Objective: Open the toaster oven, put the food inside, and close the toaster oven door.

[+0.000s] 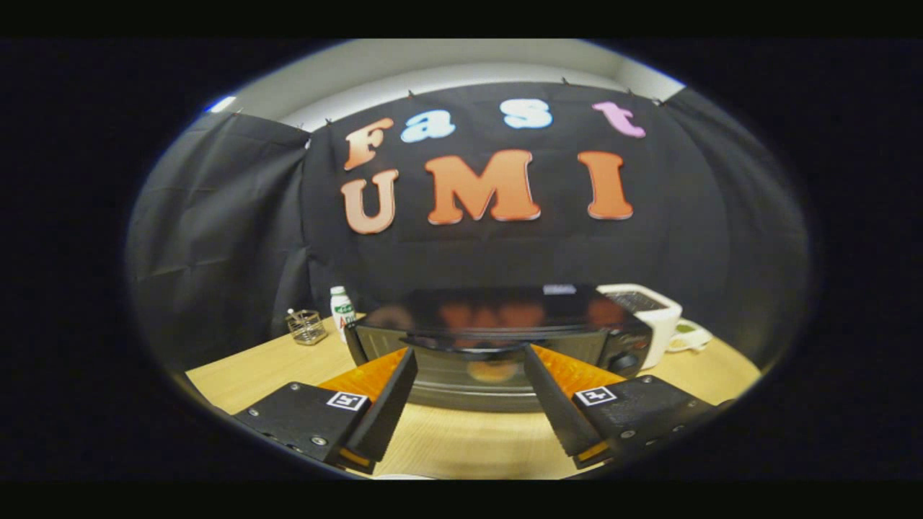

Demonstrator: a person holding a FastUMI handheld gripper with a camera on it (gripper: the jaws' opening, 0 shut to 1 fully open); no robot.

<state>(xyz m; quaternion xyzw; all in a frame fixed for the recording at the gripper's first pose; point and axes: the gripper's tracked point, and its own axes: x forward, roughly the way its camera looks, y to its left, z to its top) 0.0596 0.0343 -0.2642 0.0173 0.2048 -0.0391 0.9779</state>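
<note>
While tongs (469, 360) gape, toaster oven (497, 339) sits just ahead, door closed.

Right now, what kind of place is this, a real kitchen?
Probably a pretend kitchen set up for practice, not a real one. A toaster oven sits on a wooden table with black cloth hung behind, and the open gripper points at the oven.
</note>
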